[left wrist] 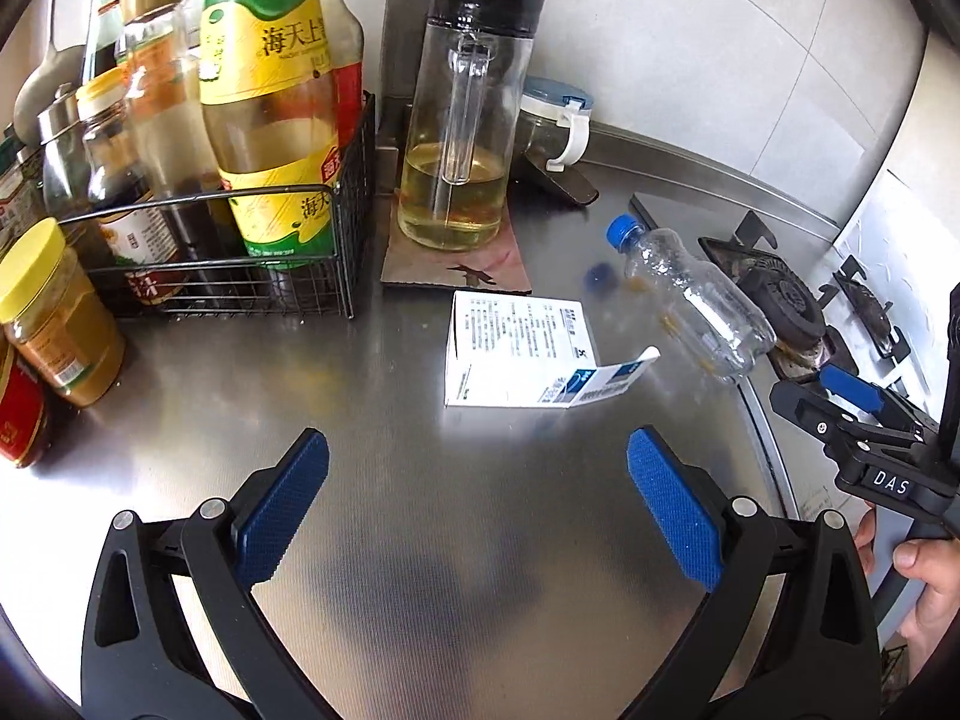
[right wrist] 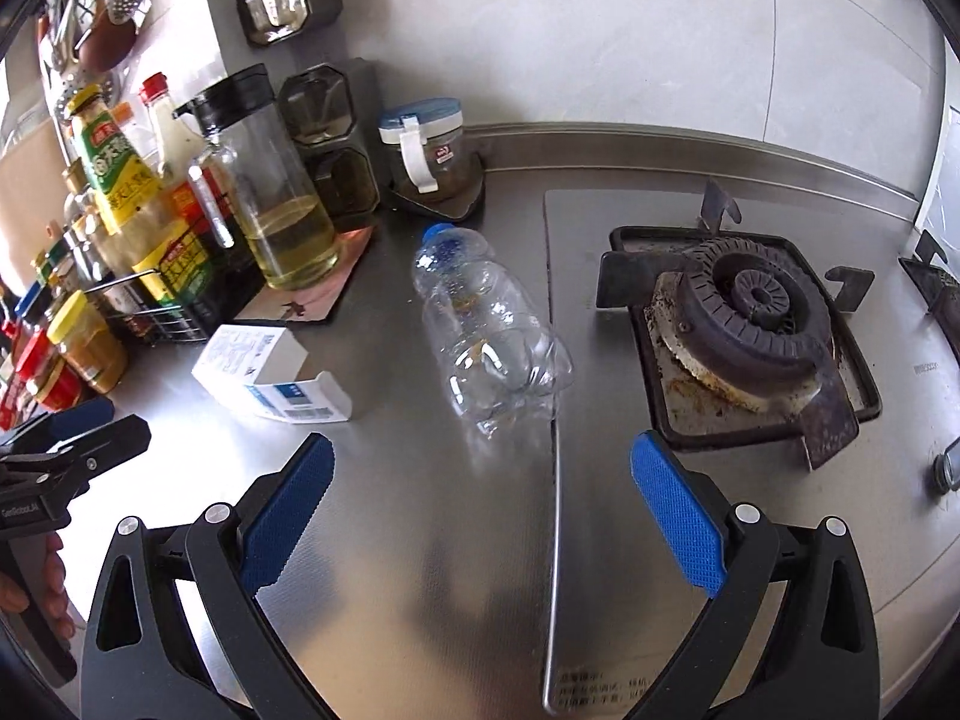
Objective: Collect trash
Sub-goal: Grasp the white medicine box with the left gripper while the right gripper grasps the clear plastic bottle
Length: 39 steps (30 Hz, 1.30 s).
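Observation:
An empty clear plastic bottle (left wrist: 696,300) with a blue cap lies on its side on the steel counter; it also shows in the right wrist view (right wrist: 492,330). A white carton (left wrist: 516,354) with an open flap lies left of it, also seen in the right wrist view (right wrist: 270,378). My left gripper (left wrist: 477,468) is open and empty, just short of the carton. My right gripper (right wrist: 483,468) is open and empty, just short of the bottle's base. The right gripper also shows at the right edge of the left wrist view (left wrist: 840,402).
A wire basket (left wrist: 240,264) of sauce bottles and jars stands at the left. A glass oil jug (left wrist: 462,138) on a mat and a small lidded jar (right wrist: 429,144) stand at the back. A gas burner (right wrist: 750,312) sits to the right.

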Available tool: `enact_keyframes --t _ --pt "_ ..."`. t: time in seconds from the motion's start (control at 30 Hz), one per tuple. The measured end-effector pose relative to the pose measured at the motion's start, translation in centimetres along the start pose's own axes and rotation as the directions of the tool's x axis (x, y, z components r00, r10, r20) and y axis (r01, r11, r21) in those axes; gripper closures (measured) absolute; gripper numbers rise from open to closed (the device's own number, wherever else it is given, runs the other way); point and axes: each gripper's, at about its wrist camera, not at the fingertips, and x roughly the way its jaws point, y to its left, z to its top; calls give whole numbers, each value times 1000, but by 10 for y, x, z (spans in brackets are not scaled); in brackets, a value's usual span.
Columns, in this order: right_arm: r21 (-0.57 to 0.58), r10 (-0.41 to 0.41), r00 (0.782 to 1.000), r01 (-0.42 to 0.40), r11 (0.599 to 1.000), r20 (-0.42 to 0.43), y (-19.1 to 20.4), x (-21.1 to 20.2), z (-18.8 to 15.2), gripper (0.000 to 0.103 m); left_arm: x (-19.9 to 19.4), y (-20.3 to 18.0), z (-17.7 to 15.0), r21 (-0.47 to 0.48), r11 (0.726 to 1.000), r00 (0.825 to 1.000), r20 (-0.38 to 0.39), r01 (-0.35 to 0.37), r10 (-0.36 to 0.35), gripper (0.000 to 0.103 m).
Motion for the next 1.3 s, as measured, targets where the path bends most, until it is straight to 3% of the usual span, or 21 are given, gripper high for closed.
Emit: enact_keyframes --t 0.4,0.5,0.83,0.93,1.07,1.13,1.3 --pt "2 3 1000 -3 1000 -11 0 38 22 3 50 -32 34 51 999 1000 -15 8 -7 8" --pt "-19 2 1000 -3 1000 -19 3 46 25 3 64 -39 36 73 997 999 -30 -31 33 8" --pt "-52 -8 998 5 999 -62 0 70 29 3 90 -33 32 50 998 997 -71 -28 32 8" --pt "-63 7 997 -11 998 -73 2 74 29 8 92 -31 32 51 999 997 -73 -18 21 8" --pt "-110 3 997 -12 994 -76 9 75 29 34 92 -29 32 67 998 998 -66 0 4 10" --pt "-114 11 997 -21 993 -80 10 75 28 35 93 -30 32 76 997 997 -70 24 -19 20" --pt "-98 26 997 -34 995 -73 8 70 24 36 91 -31 31 88 996 997 -71 30 -24 32"
